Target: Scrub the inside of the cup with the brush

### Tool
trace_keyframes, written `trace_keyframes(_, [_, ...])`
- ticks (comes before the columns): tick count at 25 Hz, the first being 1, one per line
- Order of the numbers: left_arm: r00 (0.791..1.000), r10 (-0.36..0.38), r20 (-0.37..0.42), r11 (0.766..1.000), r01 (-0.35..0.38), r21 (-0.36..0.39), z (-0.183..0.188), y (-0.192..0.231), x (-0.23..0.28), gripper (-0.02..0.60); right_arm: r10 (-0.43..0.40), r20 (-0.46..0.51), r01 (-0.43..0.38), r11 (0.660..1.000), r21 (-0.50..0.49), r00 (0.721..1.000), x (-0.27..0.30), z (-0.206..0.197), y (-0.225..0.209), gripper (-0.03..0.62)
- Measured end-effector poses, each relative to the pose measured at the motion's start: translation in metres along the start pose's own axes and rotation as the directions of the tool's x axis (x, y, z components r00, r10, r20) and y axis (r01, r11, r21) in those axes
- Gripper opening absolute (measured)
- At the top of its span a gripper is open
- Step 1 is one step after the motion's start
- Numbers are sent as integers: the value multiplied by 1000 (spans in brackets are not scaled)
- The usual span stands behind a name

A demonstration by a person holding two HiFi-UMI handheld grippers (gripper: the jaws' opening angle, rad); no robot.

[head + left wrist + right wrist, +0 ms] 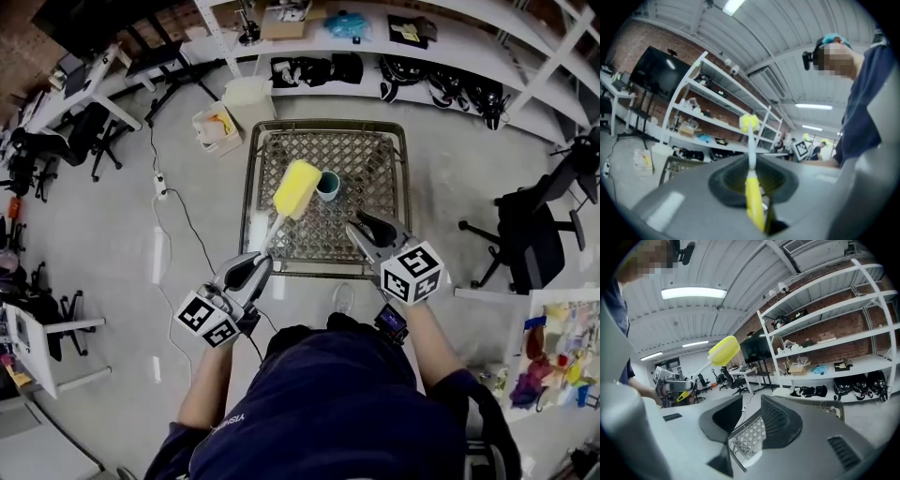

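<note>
Holding the brush [294, 189] in my left gripper [261, 262], jaws clamped on the low end of its yellow handle. The white stem and sponge head [296, 186] reach forward over the wire-mesh table [380, 155]. A grip this far back leaves the whole working length free, which I judge is needed to get down inside a cup.

- Cup [328, 185]: teal, upright on the mesh near the table's middle, mouth up. The sponge head hangs just beside it on its left and is not in it yet.
- Right gripper [362, 227]: jaws a little apart with nothing between them, nose toward the cup from the near side. My guess is that it is placed to steady the cup, which would otherwise skid on the mesh under scrubbing. No contact yet.

What each view adds:
- Head view: the only one that shows the cup and how close the brush and both grippers are to it.
- Left gripper view: confirms the clamp, with the handle [753, 202] running straight up between the pads. No cup in sight.
- Right gripper view: only mesh [747, 439] shows through the gap between the jaws. It also catches the sponge head [723, 350] side-on, raised and tilted. No cup here either.

Scrubbing not yet begun, by my reading.
</note>
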State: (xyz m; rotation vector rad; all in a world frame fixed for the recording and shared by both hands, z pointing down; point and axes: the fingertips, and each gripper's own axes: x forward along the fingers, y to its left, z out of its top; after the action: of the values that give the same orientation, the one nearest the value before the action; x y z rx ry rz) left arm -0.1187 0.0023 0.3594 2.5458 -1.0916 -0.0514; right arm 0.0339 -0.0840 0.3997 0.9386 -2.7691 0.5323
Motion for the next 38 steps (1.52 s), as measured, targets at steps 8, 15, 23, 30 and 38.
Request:
trace_keyframes(8, [996,45,-78,998,-49,-44,-28,35,36,37,4,-57,-5,1000,-23,998,52,-25,-55,192])
trace_keyframes(15, [984,45,-174,997,-54,-47,-54,74,60,37,-45,-135,35,996,-77,990,104,-81,-94,255])
trace_keyframes(23, [960,40,-279,997,-57,-55,-91,116,80,37,-101,-196,67,983,-173,975,170,-160,-136,342])
trace_keyframes(30, [930,41,-366,996,-65,-53,-116,140,82,37,-90,-248,38,977,-209,965,213,-222,-151,365])
trace_keyframes(38, [908,42,-417,996,-71,-55,-125,153,86,37,-113,-199,66,972,-226,974,237,-234,-160,365])
